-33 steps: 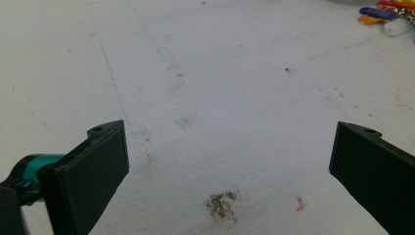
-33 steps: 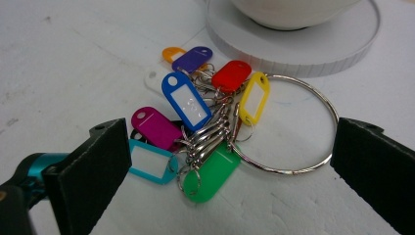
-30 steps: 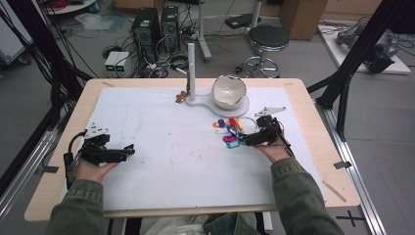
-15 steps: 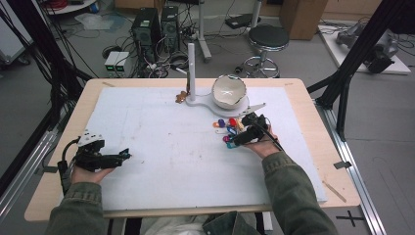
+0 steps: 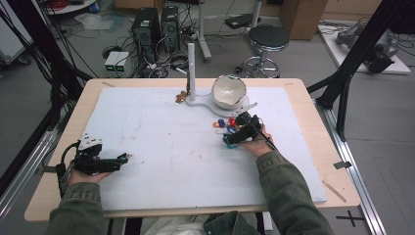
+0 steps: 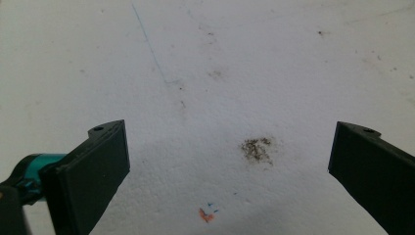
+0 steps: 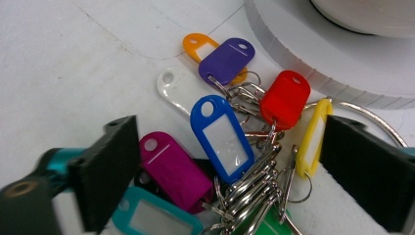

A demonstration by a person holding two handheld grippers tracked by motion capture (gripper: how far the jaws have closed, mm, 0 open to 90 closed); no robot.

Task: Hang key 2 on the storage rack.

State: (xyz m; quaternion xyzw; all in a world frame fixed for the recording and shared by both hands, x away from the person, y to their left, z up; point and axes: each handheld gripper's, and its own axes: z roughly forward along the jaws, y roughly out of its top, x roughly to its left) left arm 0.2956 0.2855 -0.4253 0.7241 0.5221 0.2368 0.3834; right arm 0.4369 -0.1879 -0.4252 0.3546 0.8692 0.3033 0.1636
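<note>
Now the right gripper (image 5: 229,138) straddles a bunch of key tags (image 7: 222,134) on split rings (image 7: 254,188), lying on the white mat (image 5: 161,142) at about seven o'clock from the bowl (image 5: 228,91). Its jaws have just been closing and stand either side of the bunch, not yet pressing. The bunch looks light, loose and floppy; the plastic tags are smooth and may slide or fan out, so the metal ring cluster seems the surest hold. At eight o'clock the left gripper (image 5: 125,157) hangs wide open over bare mat.
</note>
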